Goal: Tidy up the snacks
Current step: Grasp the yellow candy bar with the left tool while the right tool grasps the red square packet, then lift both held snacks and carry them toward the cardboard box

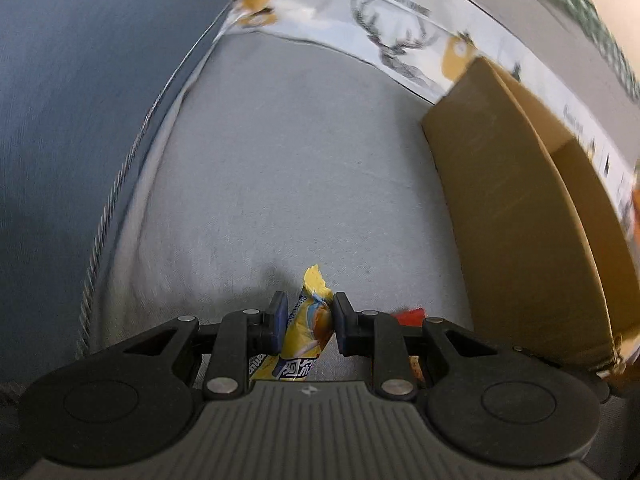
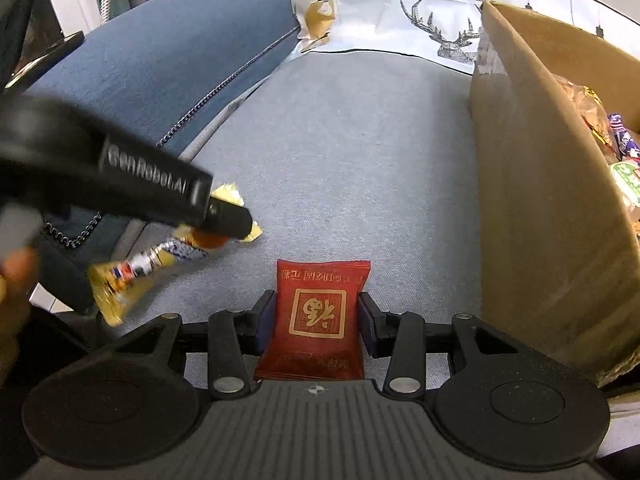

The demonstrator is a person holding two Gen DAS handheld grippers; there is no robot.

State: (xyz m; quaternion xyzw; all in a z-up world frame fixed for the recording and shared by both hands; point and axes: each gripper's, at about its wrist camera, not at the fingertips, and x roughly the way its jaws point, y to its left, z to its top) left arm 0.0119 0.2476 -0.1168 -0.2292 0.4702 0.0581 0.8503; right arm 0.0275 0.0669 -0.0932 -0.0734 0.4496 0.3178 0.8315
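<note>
The left gripper (image 1: 307, 322) pinches a yellow snack packet (image 1: 306, 332) and the right gripper (image 2: 317, 320) pinches a red snack packet (image 2: 316, 320) above the grey sofa seat (image 2: 352, 152), both light, crinkly and slippery, best held across the middle.

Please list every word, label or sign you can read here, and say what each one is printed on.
"FASHION HOME": white deer-print cloth, above the deer drawing.
"GenRobot.AI": side of the left gripper.
Red snack packet: Chinese characters, upside down, not read.
Yellow snack packet: Chinese and Latin print, too blurred.
Snacks in the cardboard box: too small.
</note>
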